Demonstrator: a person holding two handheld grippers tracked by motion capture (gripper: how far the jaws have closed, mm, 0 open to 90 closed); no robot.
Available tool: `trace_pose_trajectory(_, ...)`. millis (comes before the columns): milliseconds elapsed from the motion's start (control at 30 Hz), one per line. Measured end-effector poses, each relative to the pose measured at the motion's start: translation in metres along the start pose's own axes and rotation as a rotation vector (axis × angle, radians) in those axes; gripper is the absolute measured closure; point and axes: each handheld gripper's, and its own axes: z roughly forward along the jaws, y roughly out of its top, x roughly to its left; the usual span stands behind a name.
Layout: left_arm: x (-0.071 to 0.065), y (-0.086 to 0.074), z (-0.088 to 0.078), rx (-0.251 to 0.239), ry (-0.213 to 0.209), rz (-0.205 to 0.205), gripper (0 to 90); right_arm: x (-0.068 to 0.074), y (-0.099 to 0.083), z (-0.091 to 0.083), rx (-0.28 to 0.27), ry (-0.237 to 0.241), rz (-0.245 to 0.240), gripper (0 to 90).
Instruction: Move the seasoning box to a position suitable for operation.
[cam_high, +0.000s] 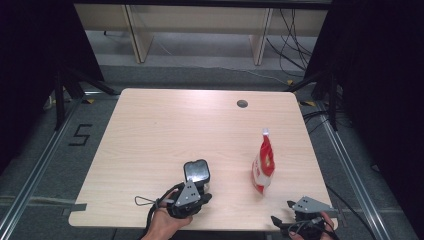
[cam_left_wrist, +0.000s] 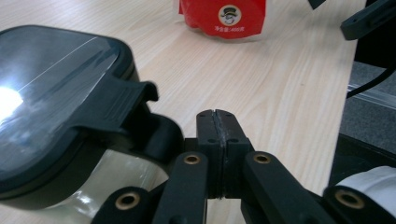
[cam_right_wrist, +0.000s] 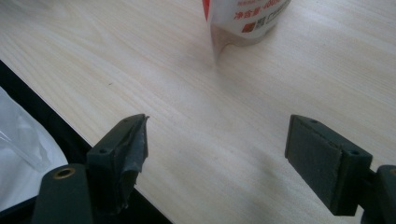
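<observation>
A clear container with a black clip lid (cam_high: 196, 171) stands near the table's front edge, left of centre. My left gripper (cam_high: 200, 189) sits right behind it, held by a hand. In the left gripper view its jaws (cam_left_wrist: 216, 122) are pressed together with nothing between them, and the container (cam_left_wrist: 51, 102) lies close on their left. A red and white pouch (cam_high: 263, 167) stands upright to the right, also seen as the pouch (cam_left_wrist: 224, 16) and the pouch's base (cam_right_wrist: 247, 18). My right gripper (cam_high: 282, 211) rests at the front right edge, open (cam_right_wrist: 217, 140) over bare wood.
The wooden table (cam_high: 165, 125) has a round cable hole (cam_high: 242, 103) at the back. A cable loop (cam_high: 142, 201) lies beside the left hand. White plastic (cam_right_wrist: 18, 154) shows below the table's front edge. Dark stands flank both sides.
</observation>
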Motion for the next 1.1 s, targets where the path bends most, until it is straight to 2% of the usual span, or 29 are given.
trace_pose_trajectory(33, -0.001, 0.000, 0.000, -0.002, 0.016, 0.014, 89.2, -0.001, 0.000, 0.000, -0.004, -0.001, -0.012, 22.3)
trace_pose_trajectory(100, 0.000, 0.000, -0.001, 0.002, 0.015, 0.026, 89.2, -0.001, 0.000, 0.001, -0.008, 0.008, -0.005, 22.4)
trace_pose_trajectory(133, 0.000, -0.001, 0.000, -0.002, 0.013, 0.009, 89.4, 0.000, 0.000, 0.000, -0.006, 0.004, 0.008, 22.4)
trace_pose_trajectory(233, 0.000, -0.001, -0.001, -0.001, 0.013, 0.001, 89.3, -0.001, 0.000, 0.000, -0.009, 0.000, -0.008, 22.3)
trace_pose_trajectory(300, 0.000, -0.002, -0.001, -0.008, 0.013, 0.006, 89.3, -0.001, 0.000, 0.001, -0.012, 0.010, -0.003, 22.3)
trace_pose_trajectory(433, 0.000, -0.003, -0.004, -0.015, 0.017, -0.009, 89.1, -0.001, 0.000, 0.001, -0.009, 0.004, -0.007, 22.3)
trace_pose_trajectory(467, 0.002, -0.004, -0.006, 0.000, 0.023, -0.001, 89.1, -0.001, 0.000, 0.001, -0.012, 0.011, -0.006, 22.3)
trace_pose_trajectory(533, 0.004, -0.005, -0.009, -0.010, 0.034, -0.037, 88.9, -0.001, 0.000, 0.001, -0.006, 0.012, -0.002, 22.4)
trace_pose_trajectory(700, 0.009, -0.007, -0.014, -0.015, 0.043, -0.036, 88.4, -0.001, 0.000, 0.002, -0.012, 0.013, -0.002, 22.3)
trace_pose_trajectory(733, 0.011, -0.009, -0.016, 0.003, 0.055, -0.057, 88.5, -0.001, 0.000, 0.001, -0.005, 0.012, -0.002, 22.3)
trace_pose_trajectory(800, 0.013, -0.010, -0.017, 0.005, 0.053, -0.042, 88.3, 0.001, 0.000, 0.001, -0.003, 0.015, 0.017, 22.3)
trace_pose_trajectory(833, 0.013, -0.012, -0.017, -0.002, 0.051, -0.071, 88.3, 0.001, 0.000, 0.001, -0.003, 0.015, 0.017, 22.3)
trace_pose_trajectory(867, 0.017, -0.013, -0.020, 0.018, 0.064, -0.048, 87.6, -0.001, 0.000, 0.001, -0.006, 0.013, -0.006, 22.4)
trace_pose_trajectory(967, 0.023, -0.016, -0.023, 0.020, 0.087, -0.036, 86.3, 0.000, 0.000, 0.000, 0.000, 0.006, -0.003, 22.4)
trace_pose_trajectory(1000, 0.023, -0.016, -0.023, 0.020, 0.087, -0.036, 85.8, 0.000, 0.000, 0.000, 0.000, 0.006, -0.003, 22.4)
trace_pose_trajectory(1033, 0.025, -0.017, -0.023, 0.016, 0.098, -0.064, 85.8, 0.001, 0.000, 0.001, -0.005, 0.009, -0.002, 22.3)
trace_pose_trajectory(1067, 0.028, -0.018, -0.025, 0.017, 0.106, -0.063, 85.6, 0.001, 0.000, 0.001, -0.007, 0.011, -0.003, 22.3)
trace_pose_trajectory(1100, 0.035, -0.019, -0.029, 0.032, 0.126, -0.054, 84.6, -0.001, 0.001, 0.002, -0.006, 0.020, -0.028, 22.1)
